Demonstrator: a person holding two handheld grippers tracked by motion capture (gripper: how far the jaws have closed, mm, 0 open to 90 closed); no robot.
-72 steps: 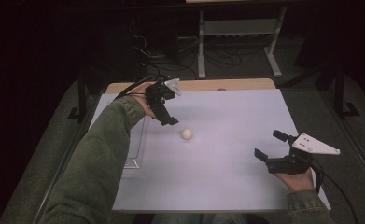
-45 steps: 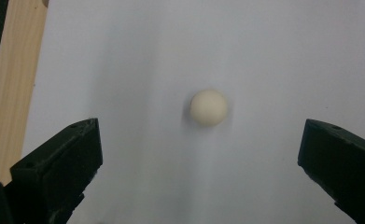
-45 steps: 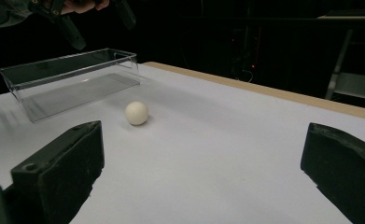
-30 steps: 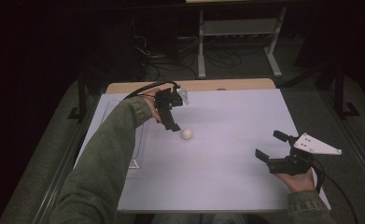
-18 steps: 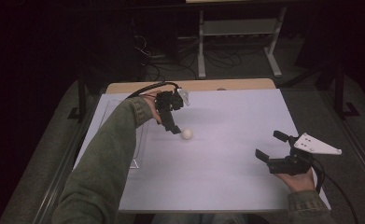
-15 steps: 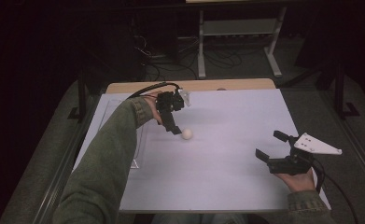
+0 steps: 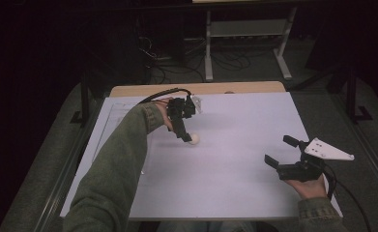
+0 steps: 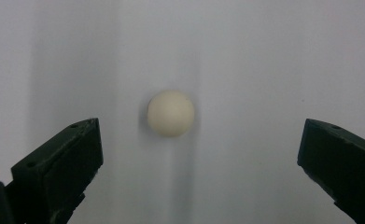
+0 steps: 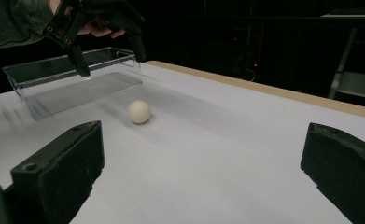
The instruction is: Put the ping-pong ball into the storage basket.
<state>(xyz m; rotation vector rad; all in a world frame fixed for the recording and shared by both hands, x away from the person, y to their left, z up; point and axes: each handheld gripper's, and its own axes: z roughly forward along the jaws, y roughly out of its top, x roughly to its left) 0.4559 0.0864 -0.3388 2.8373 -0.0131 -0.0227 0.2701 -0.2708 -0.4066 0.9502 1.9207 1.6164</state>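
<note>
A small cream ball [image 7: 193, 139] lies on the white table top [image 7: 235, 169], left of its middle. My left gripper [image 7: 183, 135] hangs over it, pointing down, jaws open. In the left gripper view the ball [image 8: 171, 113] sits on the table beyond the wide-open left gripper [image 8: 200, 136], untouched. My right gripper [image 7: 280, 151] rests low near the table's right front, open and empty. In the right gripper view the ball [image 9: 139, 111] lies far ahead of the right gripper [image 9: 203, 135], with the left gripper [image 9: 109, 58] above and behind the ball.
A clear plastic tray [image 9: 77, 79], nothing visible inside, stands on the table's left side, beside the left forearm [image 7: 123, 159]. A wooden strip [image 7: 201, 89] edges the far side. Metal rails flank the table, and the floor beyond is dark with a shelf frame [image 7: 247, 34].
The left gripper has moved right and toward the ball, from beside the tray to just over the ball. The ball and the right gripper have stayed put.
</note>
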